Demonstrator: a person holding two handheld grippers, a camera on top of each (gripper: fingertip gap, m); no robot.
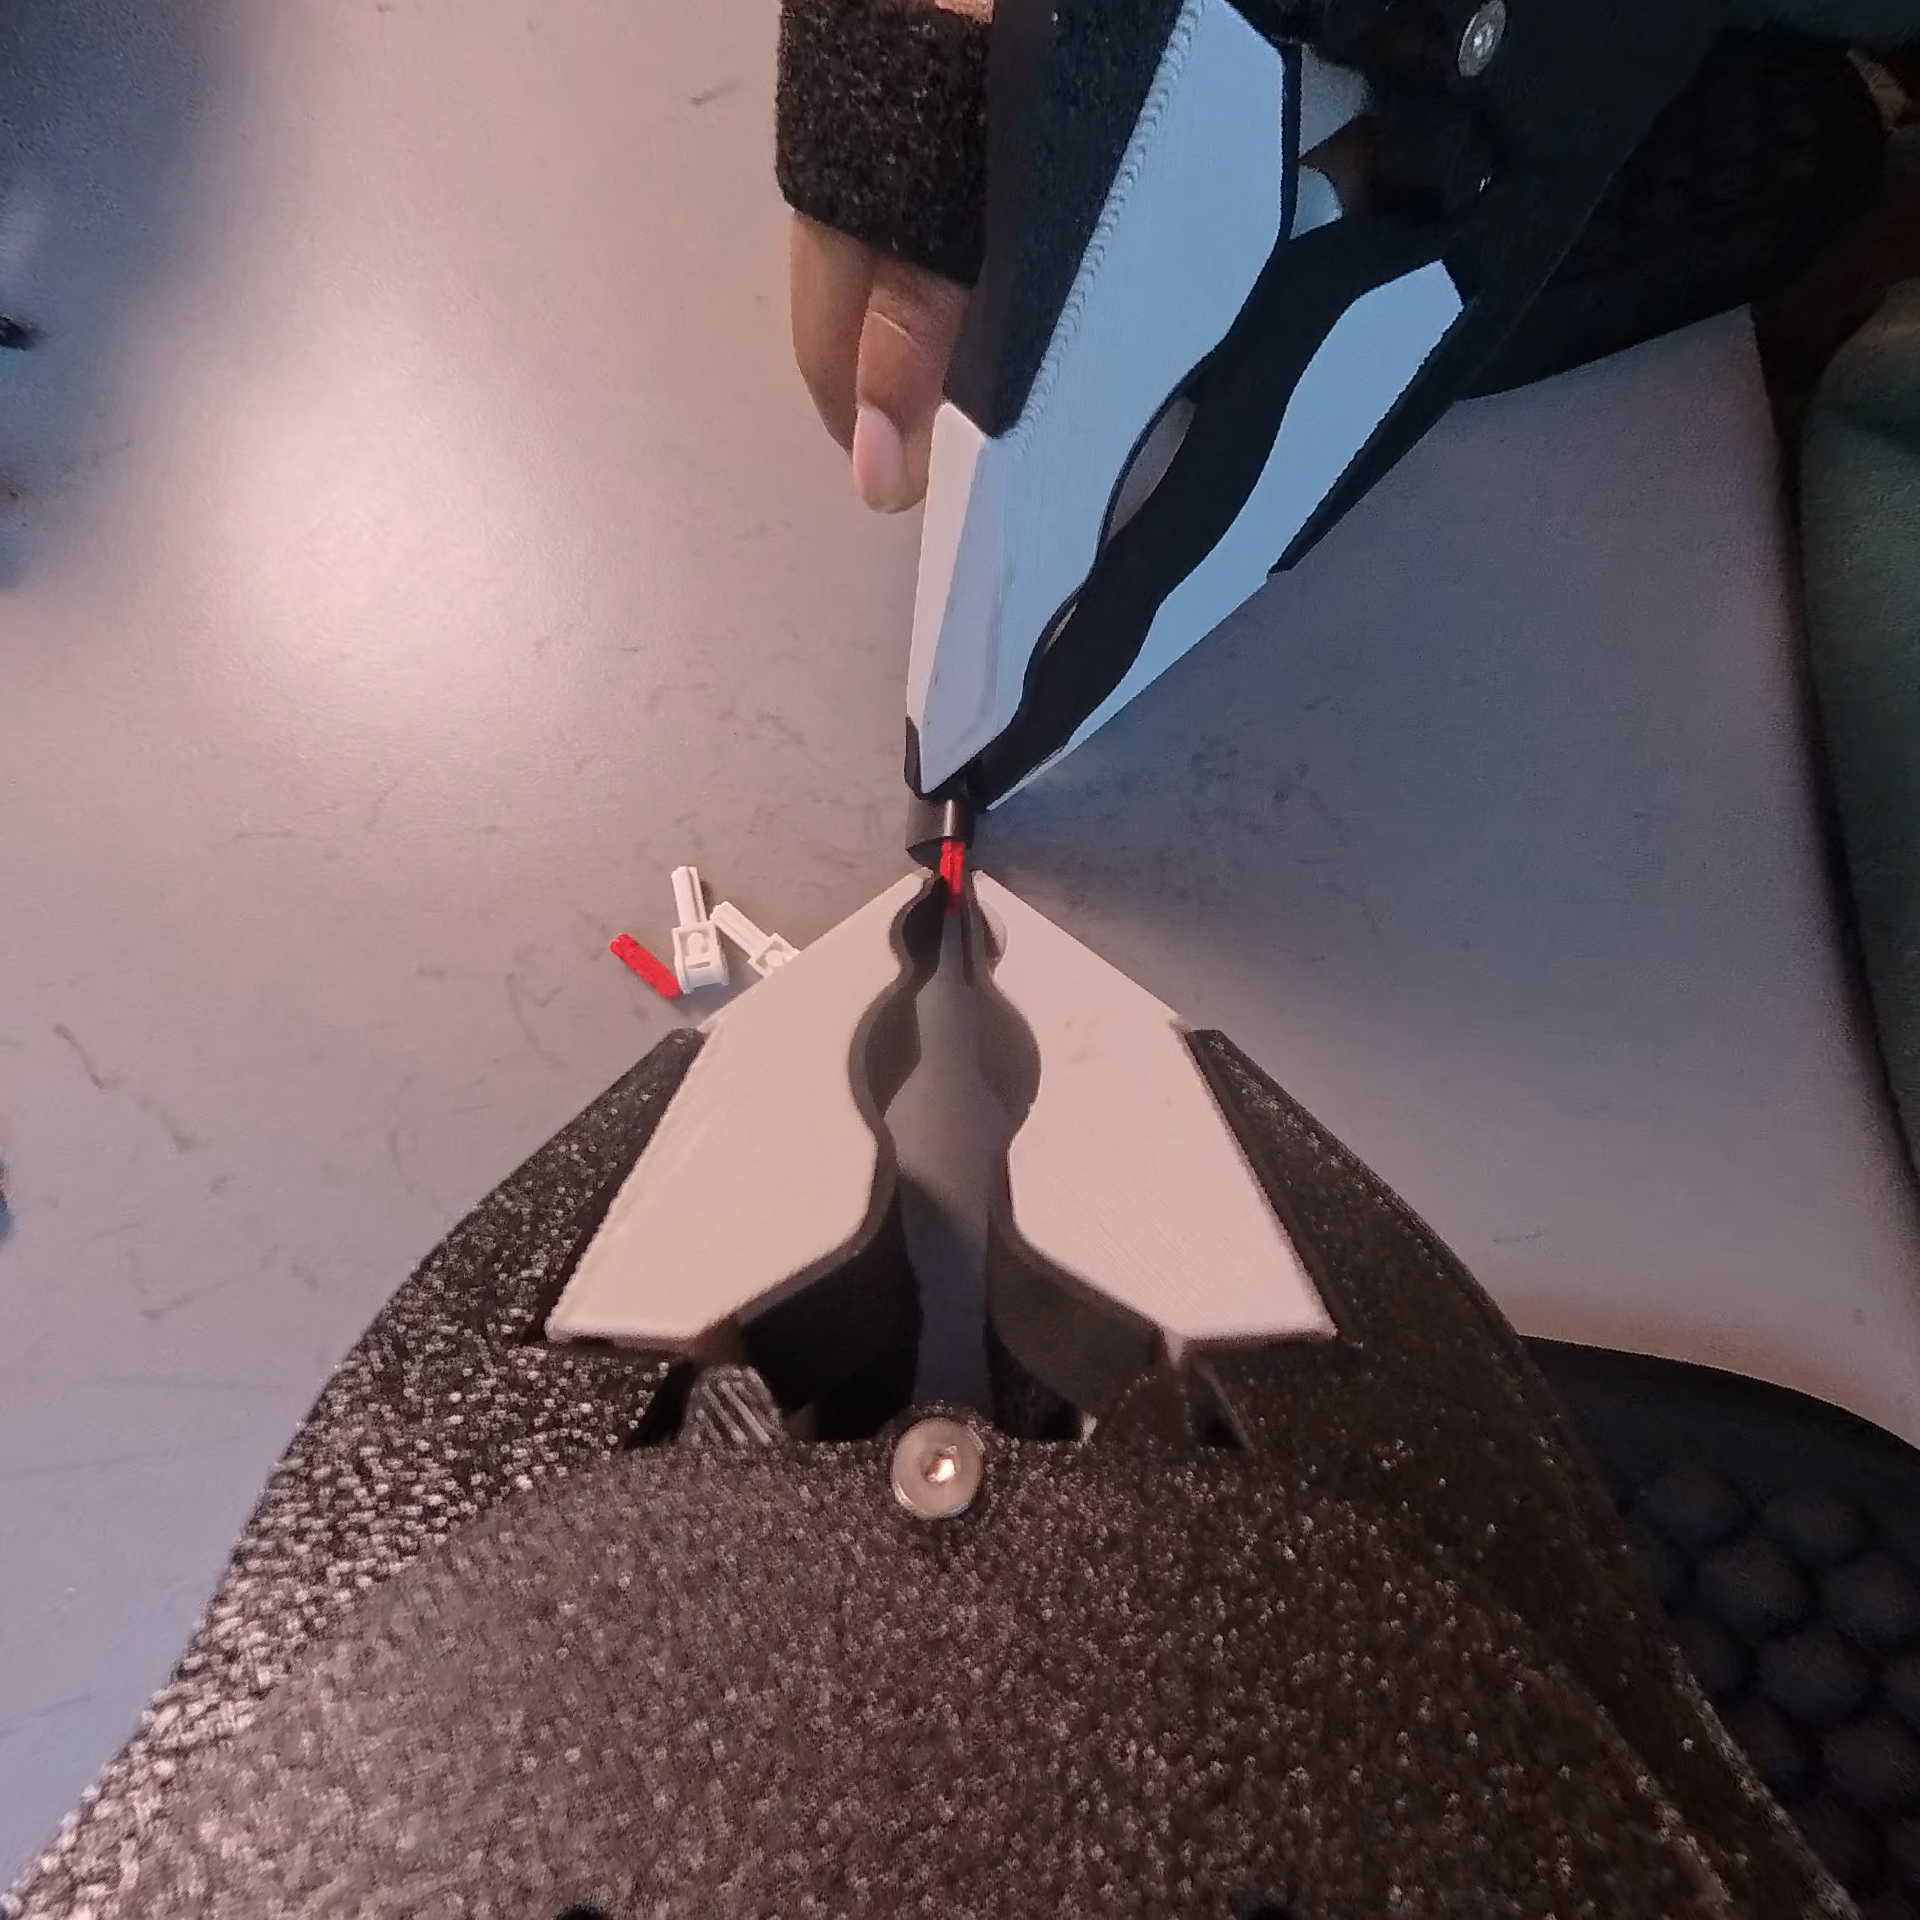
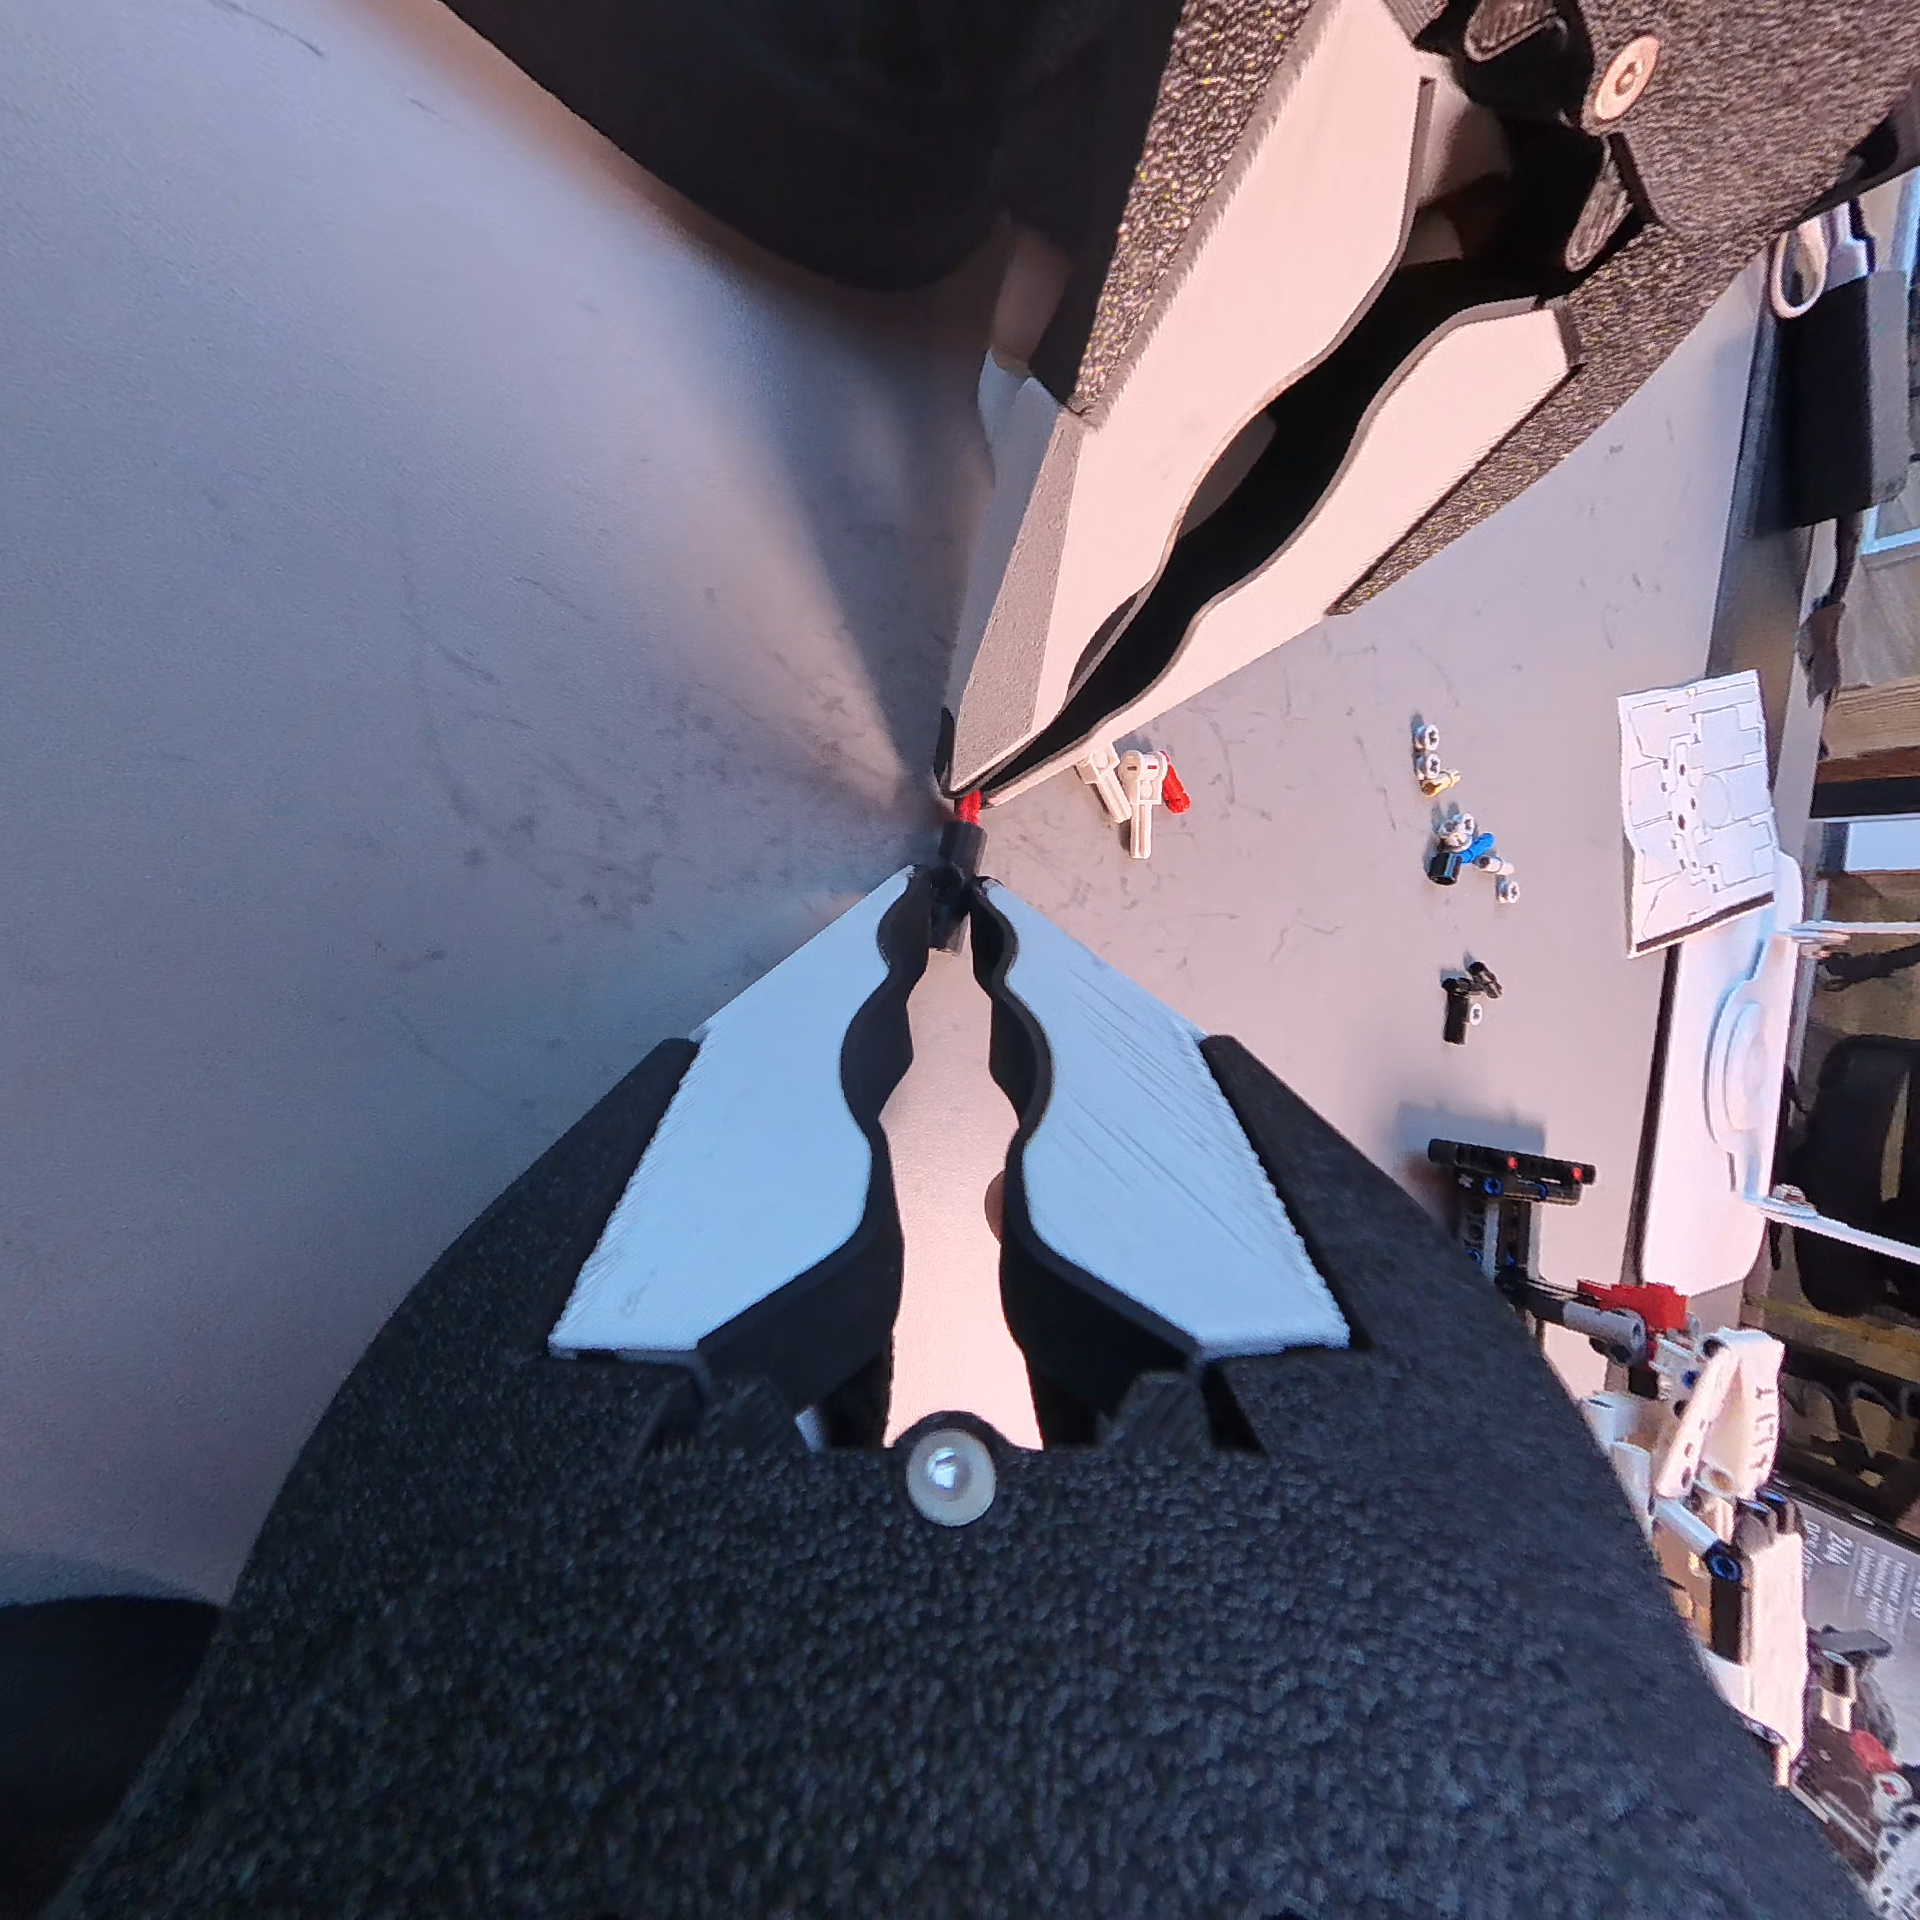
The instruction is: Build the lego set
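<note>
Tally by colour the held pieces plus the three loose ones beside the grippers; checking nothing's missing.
Red: 2, held pin in the left gripper, loose pin on the table
White: 2, connectors on the table
Black: 1, sleeve in the right gripper
Total: 5

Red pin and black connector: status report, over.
Left gripper shut on small red pin. Right gripper shut on small black connector. Pieces meeting tip to tip above grey table. Nothing between.

White-faced, black-shelled claws (image 1: 951, 883)
</note>
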